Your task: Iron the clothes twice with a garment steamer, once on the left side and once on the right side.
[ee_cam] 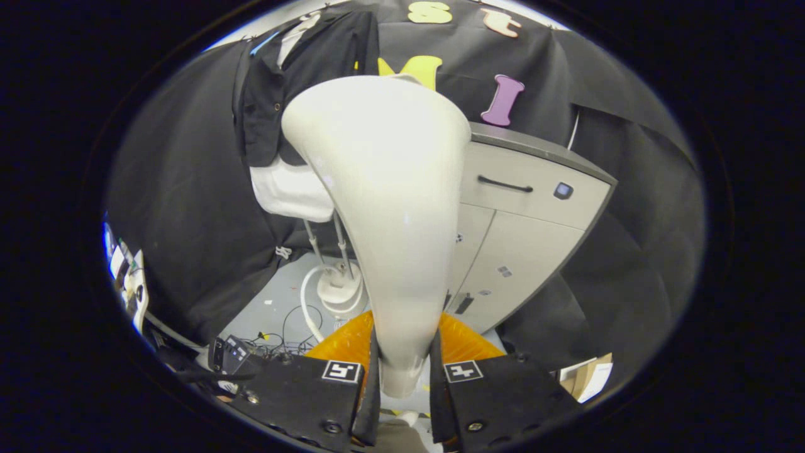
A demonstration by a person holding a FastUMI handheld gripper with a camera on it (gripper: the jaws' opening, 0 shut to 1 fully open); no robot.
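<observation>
Against the black cloth wall (182, 207) of the booth, a dark shirt (302, 75) was seen hung on a pale form (292, 189), above and to the left of the fingers and well beyond them. To the right of it, a grey cabinet (522, 214) with a dark handle was shown, standing on the floor. Nearer the camera, the white steamer head (383, 189) was held by the gripper (402, 371): its narrow handle end was clamped between the two black fingers (302, 390), which pressed on it from both sides, and its broad end was flared upward and away from them. The long axis of the steamer head was thus laid straight ahead along the fingers, tilted slightly to the left at the top. Behind it, the steamer's base (336, 289) with its twin poles and white hose (306, 302) was shown on the grey floor, directly below the shirt. An orange part (343, 343) was seen just behind the fingers. Smaller items, cables and a dark box (229, 355), were laid on the floor to the left.

The shirt was judged to lie ahead and to the left of the steamer's broad end and apart from it, so a forward, leftward reach would be called for before any pass is begun.
</observation>
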